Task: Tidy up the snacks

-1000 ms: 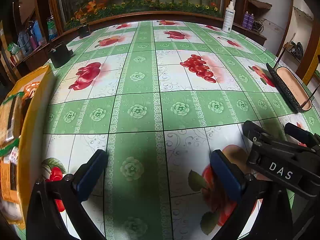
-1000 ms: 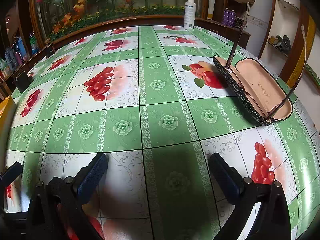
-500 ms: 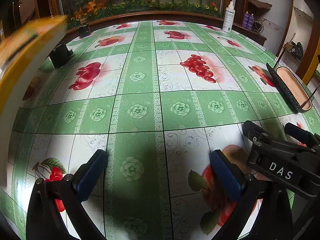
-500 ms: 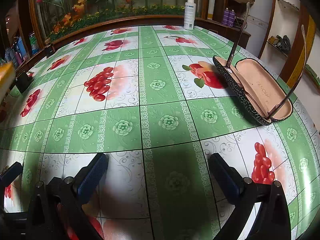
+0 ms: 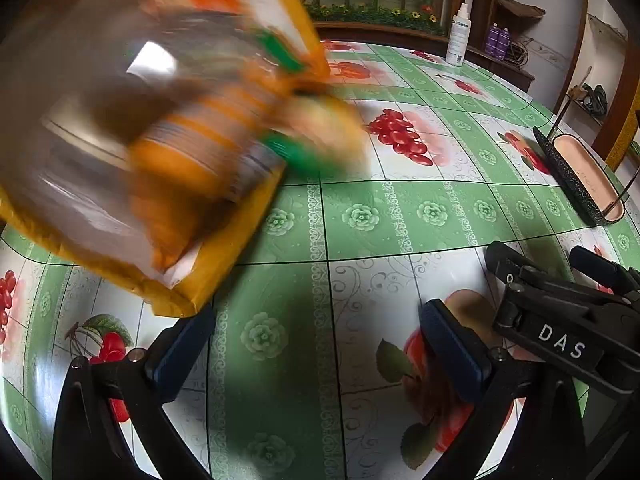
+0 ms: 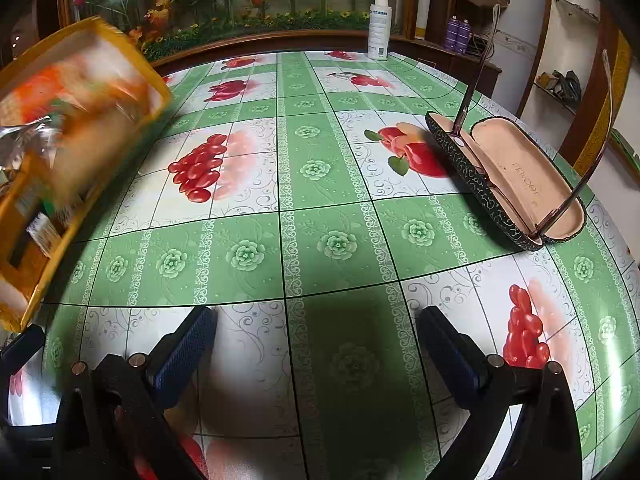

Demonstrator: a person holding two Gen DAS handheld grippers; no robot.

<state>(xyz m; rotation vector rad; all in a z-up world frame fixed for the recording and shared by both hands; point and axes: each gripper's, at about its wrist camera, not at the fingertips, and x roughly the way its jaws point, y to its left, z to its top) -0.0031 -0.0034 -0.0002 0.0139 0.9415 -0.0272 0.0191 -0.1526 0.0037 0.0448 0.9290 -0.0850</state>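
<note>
A yellow box (image 5: 208, 264) filled with snack packets (image 5: 188, 120) hangs tilted over the left part of the table, heavily blurred by motion. In the right wrist view the yellow box (image 6: 152, 92) is at the far left, its open side facing me. What holds it is hidden. My left gripper (image 5: 316, 340) is open low over the tablecloth, and the box's lower corner is just above its left finger. My right gripper (image 6: 316, 344) is open too, with nothing between its fingers. The right gripper's black body (image 5: 560, 320) shows beside the left one.
The table (image 6: 340, 240) has a green cloth with fruit prints. An open glasses case (image 6: 520, 184) with spectacles propped in it lies at the right. A white spray bottle (image 6: 378, 28) stands at the far edge, before a wooden planter of flowers (image 6: 240, 20).
The yellow snack box swung from the far left edge up and rightward, and now covers the upper left of the left wrist view. Neither gripper has moved.
</note>
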